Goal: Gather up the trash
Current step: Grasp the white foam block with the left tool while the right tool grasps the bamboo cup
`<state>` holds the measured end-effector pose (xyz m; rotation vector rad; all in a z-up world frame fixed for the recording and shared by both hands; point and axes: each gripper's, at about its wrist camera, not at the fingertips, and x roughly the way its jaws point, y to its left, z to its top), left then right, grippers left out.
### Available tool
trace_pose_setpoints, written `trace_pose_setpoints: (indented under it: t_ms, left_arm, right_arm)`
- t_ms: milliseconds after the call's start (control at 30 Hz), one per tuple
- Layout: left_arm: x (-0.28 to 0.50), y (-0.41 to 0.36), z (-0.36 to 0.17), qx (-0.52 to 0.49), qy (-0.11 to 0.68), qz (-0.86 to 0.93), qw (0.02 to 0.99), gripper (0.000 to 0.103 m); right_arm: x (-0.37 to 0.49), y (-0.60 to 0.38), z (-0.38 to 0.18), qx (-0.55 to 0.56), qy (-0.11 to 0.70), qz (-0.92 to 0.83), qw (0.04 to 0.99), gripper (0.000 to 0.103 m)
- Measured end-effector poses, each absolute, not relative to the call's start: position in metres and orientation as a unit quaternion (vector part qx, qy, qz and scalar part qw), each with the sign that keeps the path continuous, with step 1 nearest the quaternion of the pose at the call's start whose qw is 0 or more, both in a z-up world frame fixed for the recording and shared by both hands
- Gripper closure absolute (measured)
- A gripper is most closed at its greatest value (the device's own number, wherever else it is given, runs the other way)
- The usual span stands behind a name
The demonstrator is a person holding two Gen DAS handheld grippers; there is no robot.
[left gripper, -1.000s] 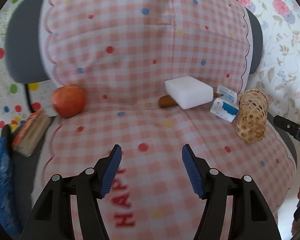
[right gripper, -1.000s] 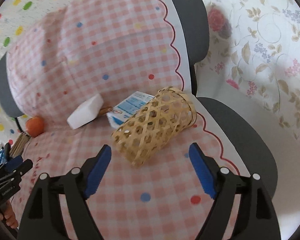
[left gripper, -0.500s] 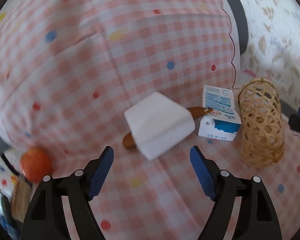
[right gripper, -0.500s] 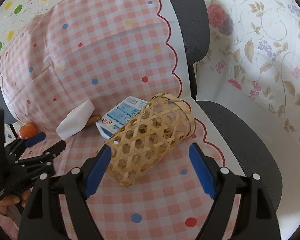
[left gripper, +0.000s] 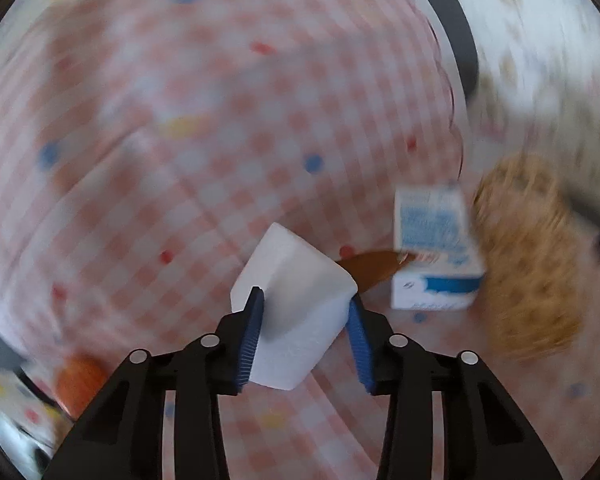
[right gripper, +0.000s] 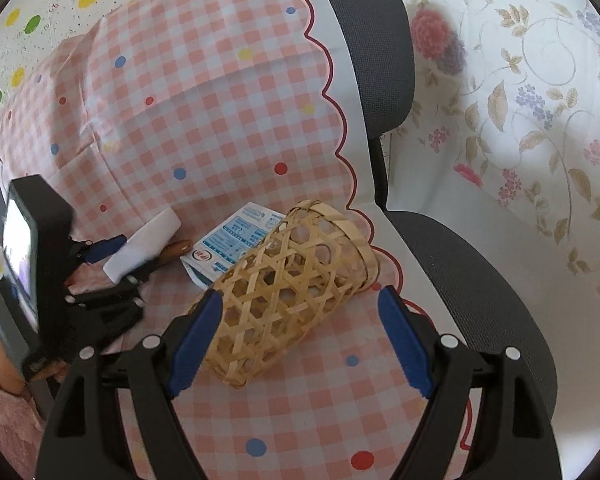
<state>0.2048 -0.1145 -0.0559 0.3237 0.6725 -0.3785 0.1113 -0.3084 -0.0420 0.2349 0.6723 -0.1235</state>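
Chair (right gripper: 480, 264) under pink checked cloth (right gripper: 204, 120), beside floral curtain (right gripper: 540, 80).

The chair (right gripper: 384, 60) is seen to be dark grey, and it is draped with a cloth (right gripper: 204, 92) checked in pink and white, dotted with red, blue and yellow and edged by a red scalloped line. The foam block (left gripper: 296, 304) is shown as plain white. The carton (right gripper: 236, 240) is printed in blue on white. The woven basket (right gripper: 284, 292) is pale straw-coloured. A brown object (left gripper: 370, 266) and an orange fruit (left gripper: 78, 380) are glimpsed. Both grippers are black with blue pads (right gripper: 404, 336). The wall covering (right gripper: 520, 92) is patterned with pink and purple flowers and tan leaves.
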Motion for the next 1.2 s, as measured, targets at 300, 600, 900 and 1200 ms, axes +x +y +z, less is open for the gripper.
trace_pose_setpoints:
  t_ms: [300, 600, 900, 1200]
  left_arm:
    - [0.142, -0.035, -0.011, 0.021, 0.302, -0.139, 0.943, 0.062]
    - [0.104, -0.006, -0.016, -0.007, 0.323, -0.13, 0.937, 0.062]
    - [0.079, 0.011, -0.023, -0.037, 0.341, -0.136, 0.929, 0.062]
    - [0.035, 0.007, -0.015, -0.042, 0.337, -0.17, 0.925, 0.062]
  right_arm:
    - [0.144, -0.305, -0.037, 0.157, 0.322, -0.099, 0.928, 0.012]
    - [0.159, -0.284, -0.064, 0.134, 0.377, -0.131, 0.907, 0.009]
    - [0.136, -0.297, -0.064, 0.203, 0.399, -0.019, 0.894, 0.028]
    - [0.066, -0.217, -0.03, -0.018, 0.441, 0.065, 0.895, 0.028]
